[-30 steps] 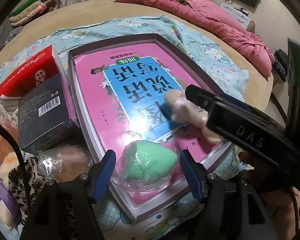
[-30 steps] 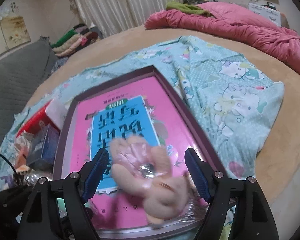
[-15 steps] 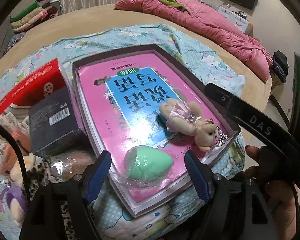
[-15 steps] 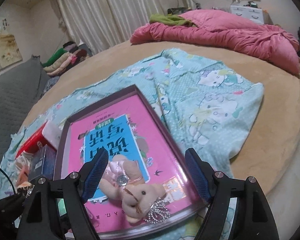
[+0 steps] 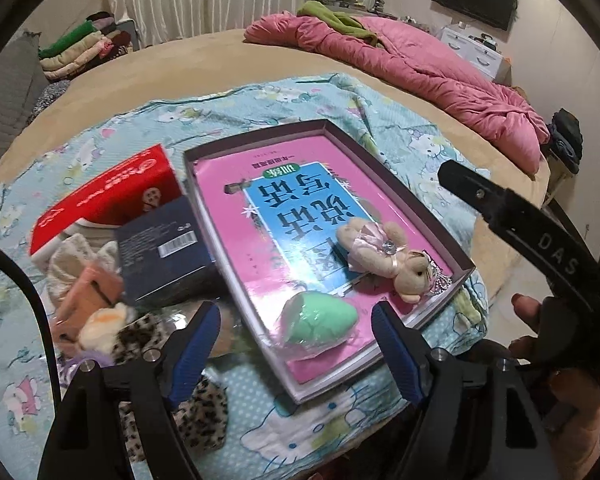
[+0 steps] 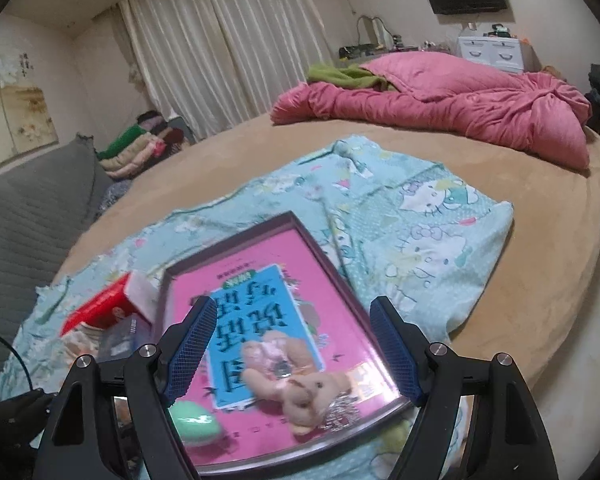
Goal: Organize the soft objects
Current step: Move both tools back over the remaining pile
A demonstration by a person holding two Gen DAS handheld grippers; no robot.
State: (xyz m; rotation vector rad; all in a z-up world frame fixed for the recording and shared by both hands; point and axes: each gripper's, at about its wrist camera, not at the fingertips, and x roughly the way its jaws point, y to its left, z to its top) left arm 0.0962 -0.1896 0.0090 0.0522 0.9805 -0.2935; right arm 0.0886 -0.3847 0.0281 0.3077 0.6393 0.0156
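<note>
Left gripper nearest the lens, jaws spread wide and just been opening, nothing pinched; it hangs above the near end of the shallow box. Below it, inside the box's near end, the green egg-shaped sponge in clear wrap lies on a pink-and-blue book that fills the box. Right gripper also spread, empty, above the small plush bear; the bear lies free on the book near the box's right near corner, pink ribbon at its middle, a silvery charm beside its head. In the left view the right gripper shows as a black arm at the right edge, a person's hand under it.

Left of the box: leopard-print fabric, small plush toys, a dark barcode carton touching the box wall, then a red carton.

All rests on a cartoon-cat print sheet over a round tan bed. Far side: a pink quilt, folded clothes, curtains.
</note>
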